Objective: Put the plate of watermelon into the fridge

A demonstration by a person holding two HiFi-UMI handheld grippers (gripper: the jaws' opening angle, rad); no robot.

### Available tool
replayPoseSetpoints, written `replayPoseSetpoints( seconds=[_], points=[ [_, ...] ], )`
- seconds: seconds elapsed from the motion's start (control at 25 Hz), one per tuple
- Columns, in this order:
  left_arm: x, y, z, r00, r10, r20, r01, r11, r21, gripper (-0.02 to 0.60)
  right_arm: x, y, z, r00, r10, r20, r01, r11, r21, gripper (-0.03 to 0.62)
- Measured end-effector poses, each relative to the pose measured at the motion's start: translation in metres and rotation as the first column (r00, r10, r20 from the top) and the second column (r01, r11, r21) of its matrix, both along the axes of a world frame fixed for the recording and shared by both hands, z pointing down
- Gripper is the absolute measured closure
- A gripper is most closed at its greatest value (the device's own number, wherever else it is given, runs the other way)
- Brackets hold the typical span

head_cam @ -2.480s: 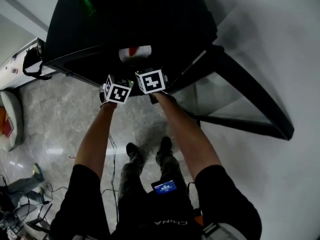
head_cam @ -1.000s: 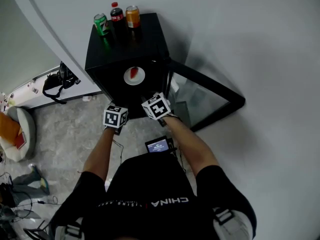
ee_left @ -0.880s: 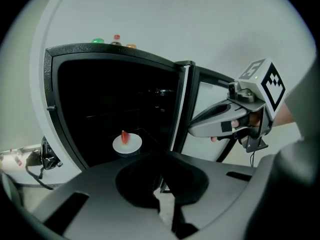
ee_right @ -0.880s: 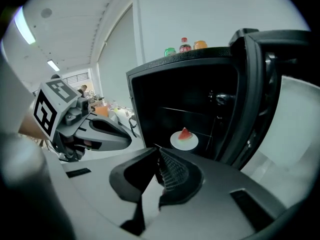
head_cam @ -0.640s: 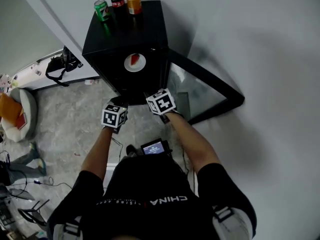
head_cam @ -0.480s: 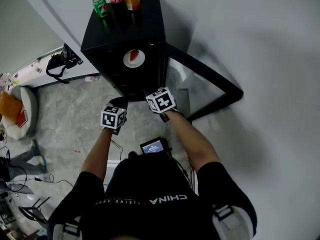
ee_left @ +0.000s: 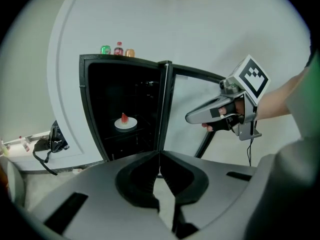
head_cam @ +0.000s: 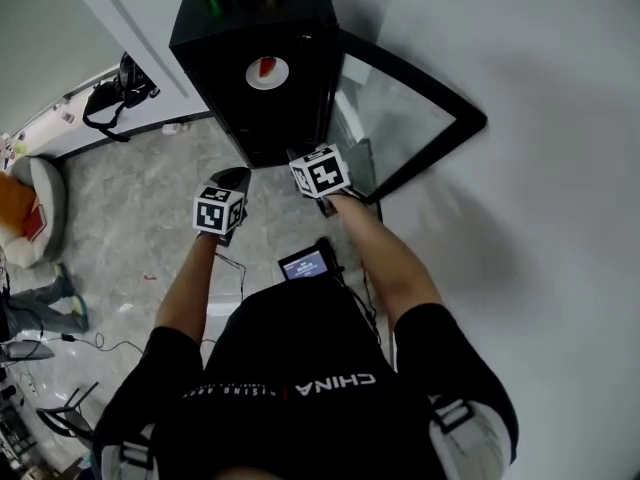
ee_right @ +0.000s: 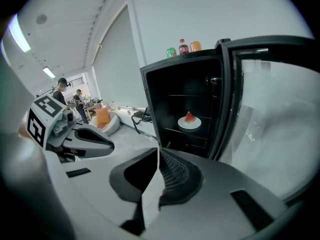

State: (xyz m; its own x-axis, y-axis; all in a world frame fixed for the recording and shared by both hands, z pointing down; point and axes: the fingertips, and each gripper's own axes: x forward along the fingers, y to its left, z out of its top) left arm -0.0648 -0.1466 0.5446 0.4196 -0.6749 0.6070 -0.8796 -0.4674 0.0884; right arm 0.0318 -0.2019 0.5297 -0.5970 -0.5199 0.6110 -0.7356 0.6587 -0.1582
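Note:
A white plate (head_cam: 267, 71) with a red watermelon wedge (ee_left: 124, 119) rests on a shelf inside the black fridge (head_cam: 300, 28), whose glass door (head_cam: 400, 118) stands wide open to the right. The same plate (ee_right: 189, 122) shows in the right gripper view, deep in the dark cabinet. Both grippers hang in front of the fridge, well short of it and apart from the plate. My left gripper (ee_left: 160, 155) is shut with nothing in it, and it appears low at left in the head view (head_cam: 234, 179). My right gripper (ee_right: 158, 151) is shut and empty too, nearer the door (head_cam: 301, 157).
Two cans and a bottle (ee_left: 118, 49) stand on the fridge top. A black bag (head_cam: 110, 93) lies on a low white unit left of the fridge, and an orange cushion seat (head_cam: 25, 208) sits further left. A white wall runs along the right. Cables lie on the grey floor.
Both grippers have drawn back from the fridge toward the person. The plate with the watermelon has stayed on its shelf, and the door is still open.

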Motion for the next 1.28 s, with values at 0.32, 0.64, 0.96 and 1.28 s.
replayPoseSetpoints(
  seconds=[0.32, 0.64, 0.96, 1.28],
  points=[
    [-0.03, 0.099, 0.016, 0.999, 0.042, 0.003, -0.042, 0.999, -0.027, 0.568, -0.044, 0.104, 0.012, 0.999, -0.028, -0.043, 0.028, 0.999, 0.021, 0.57],
    [-0.046, 0.195, 0.033, 0.998, 0.065, 0.003, -0.064, 0.994, -0.085, 0.568, -0.064, 0.219, 0.02, 0.986, -0.082, -0.146, 0.089, 0.995, 0.046, 0.571],
    [-0.017, 0.209, 0.024, 0.996, 0.082, 0.047, -0.079, 0.995, -0.052, 0.569, -0.041, 0.242, 0.014, 0.972, -0.114, -0.207, 0.135, 0.987, 0.091, 0.572],
    [0.036, 0.19, 0.004, 0.994, 0.084, 0.073, -0.083, 0.996, -0.017, 0.569, 0.014, 0.23, 0.008, 0.966, -0.116, -0.231, 0.144, 0.984, 0.108, 0.576]
  ],
)
